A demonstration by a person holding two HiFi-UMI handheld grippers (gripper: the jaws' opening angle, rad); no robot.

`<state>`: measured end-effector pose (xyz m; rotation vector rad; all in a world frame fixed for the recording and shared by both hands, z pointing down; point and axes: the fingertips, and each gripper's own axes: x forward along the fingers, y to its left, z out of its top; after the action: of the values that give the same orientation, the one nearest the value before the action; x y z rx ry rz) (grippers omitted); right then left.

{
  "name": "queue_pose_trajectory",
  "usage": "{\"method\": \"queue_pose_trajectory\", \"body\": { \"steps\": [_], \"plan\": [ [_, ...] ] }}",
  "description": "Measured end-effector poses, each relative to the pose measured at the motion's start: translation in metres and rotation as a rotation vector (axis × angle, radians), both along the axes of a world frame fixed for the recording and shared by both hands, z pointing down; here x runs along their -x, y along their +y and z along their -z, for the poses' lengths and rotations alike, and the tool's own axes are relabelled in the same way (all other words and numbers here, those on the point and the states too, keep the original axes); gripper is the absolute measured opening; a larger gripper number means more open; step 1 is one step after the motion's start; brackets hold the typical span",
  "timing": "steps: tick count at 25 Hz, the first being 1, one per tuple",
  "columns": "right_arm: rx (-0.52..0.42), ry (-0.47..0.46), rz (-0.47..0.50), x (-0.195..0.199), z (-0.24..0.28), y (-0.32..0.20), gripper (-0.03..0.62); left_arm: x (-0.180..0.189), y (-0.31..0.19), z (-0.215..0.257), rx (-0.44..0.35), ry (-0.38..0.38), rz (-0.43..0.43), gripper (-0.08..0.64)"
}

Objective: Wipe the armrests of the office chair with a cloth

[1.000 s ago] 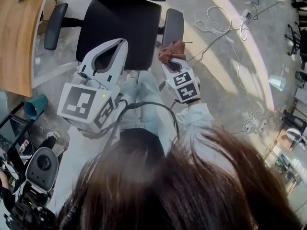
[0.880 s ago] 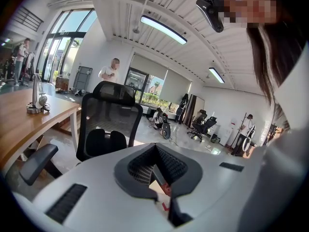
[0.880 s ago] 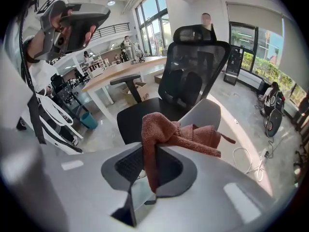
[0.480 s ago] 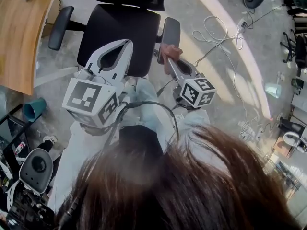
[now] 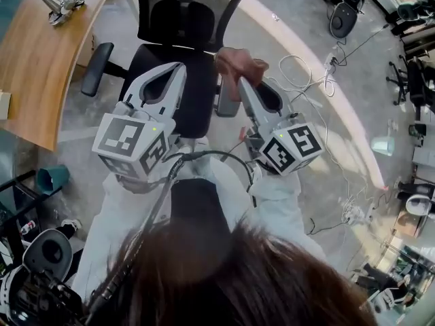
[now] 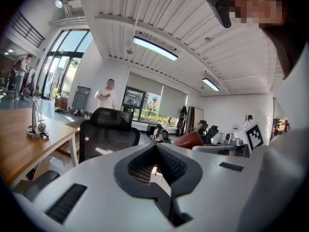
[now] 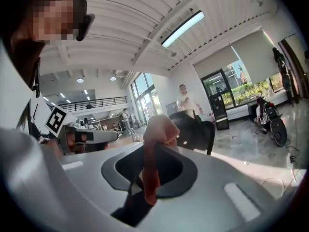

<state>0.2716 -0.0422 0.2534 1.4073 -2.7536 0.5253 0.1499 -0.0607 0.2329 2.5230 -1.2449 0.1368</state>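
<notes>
The black office chair stands in front of me, its left armrest bare and its right armrest partly hidden behind my right gripper. My right gripper is shut on a reddish-brown cloth, bunched at the jaw tips and held up in the air above that armrest. In the right gripper view the cloth hangs down between the jaws. My left gripper hovers over the seat, its jaws closed together with nothing in them. The left gripper view looks level at the chair's backrest.
A curved wooden desk lies at the left, with a metal object on it. White cables trail over the floor at the right. A teal bin stands at the lower left. A person stands far off.
Both grippers have risen and tipped up. The right one has carried the cloth up off the right armrest and forward. The chair now sits farther up in the head view.
</notes>
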Motion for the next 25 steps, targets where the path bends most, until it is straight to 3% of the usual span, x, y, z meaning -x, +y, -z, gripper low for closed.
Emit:
{"method": "queue_pose_trajectory", "body": {
  "steps": [4,10,14,17,21,25],
  "plan": [
    [-0.046,-0.015,0.059,0.013,0.027,-0.002,0.057,0.02,-0.003,0.015,-0.002,0.0,0.07,0.003],
    [-0.018,-0.047,0.23,0.077,0.016,-0.02,0.057,0.105,0.003,0.0,0.037,-0.01,0.281,0.003],
    [0.008,-0.052,0.343,0.088,0.004,-0.033,0.057,0.124,-0.002,0.001,0.045,-0.04,0.421,0.003],
    [0.022,-0.071,0.395,0.109,-0.004,-0.04,0.057,0.143,-0.002,-0.001,0.045,-0.072,0.478,0.003],
    [0.039,-0.064,0.4,0.226,-0.017,-0.042,0.057,0.255,0.003,-0.019,0.07,-0.075,0.488,0.003],
    [0.058,-0.056,0.336,0.334,-0.039,-0.056,0.057,0.365,-0.017,-0.044,0.085,-0.069,0.417,0.002]
  ]
}}
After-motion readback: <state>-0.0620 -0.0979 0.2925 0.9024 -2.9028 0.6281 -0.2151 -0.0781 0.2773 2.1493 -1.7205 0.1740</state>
